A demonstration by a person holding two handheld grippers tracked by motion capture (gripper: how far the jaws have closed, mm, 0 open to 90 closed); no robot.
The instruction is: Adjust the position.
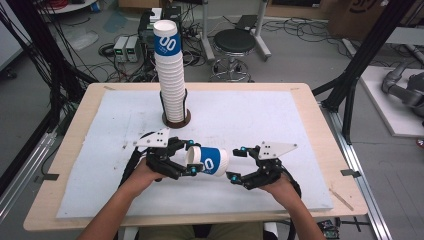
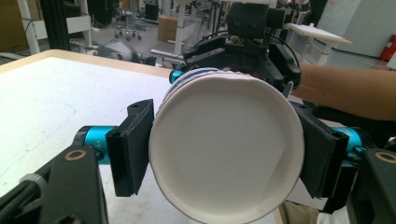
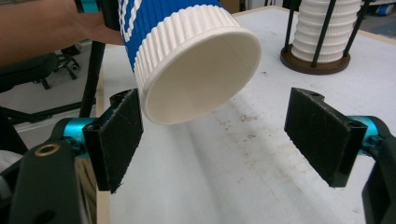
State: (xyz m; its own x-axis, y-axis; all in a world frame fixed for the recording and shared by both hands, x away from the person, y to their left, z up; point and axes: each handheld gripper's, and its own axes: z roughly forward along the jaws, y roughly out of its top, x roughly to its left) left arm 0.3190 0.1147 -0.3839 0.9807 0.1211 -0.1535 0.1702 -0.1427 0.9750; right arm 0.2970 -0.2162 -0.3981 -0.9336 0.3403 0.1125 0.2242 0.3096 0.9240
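Two grippers face each other across one ribbed paper cup (image 1: pixel 207 161), which hangs above the white mat (image 1: pixel 280 125), well short of the tall cup stack (image 1: pixel 170 75) in its wooden-based holder (image 1: pixel 176 120). Cup axis runs level, along the line between the grippers: rim end toward the left gripper (image 1: pixel 192 157), base end toward the right gripper (image 1: pixel 237 164). Left gripper: jaws clenched on the cup at its rim, pads (image 2: pixel 133 144) pressing both sides. Right gripper: jaws spread wide and empty, one pad (image 3: pixel 116 135) just beside the cup's recessed base (image 3: pixel 198 79), the other well clear; it seems the nearer to take the free end.
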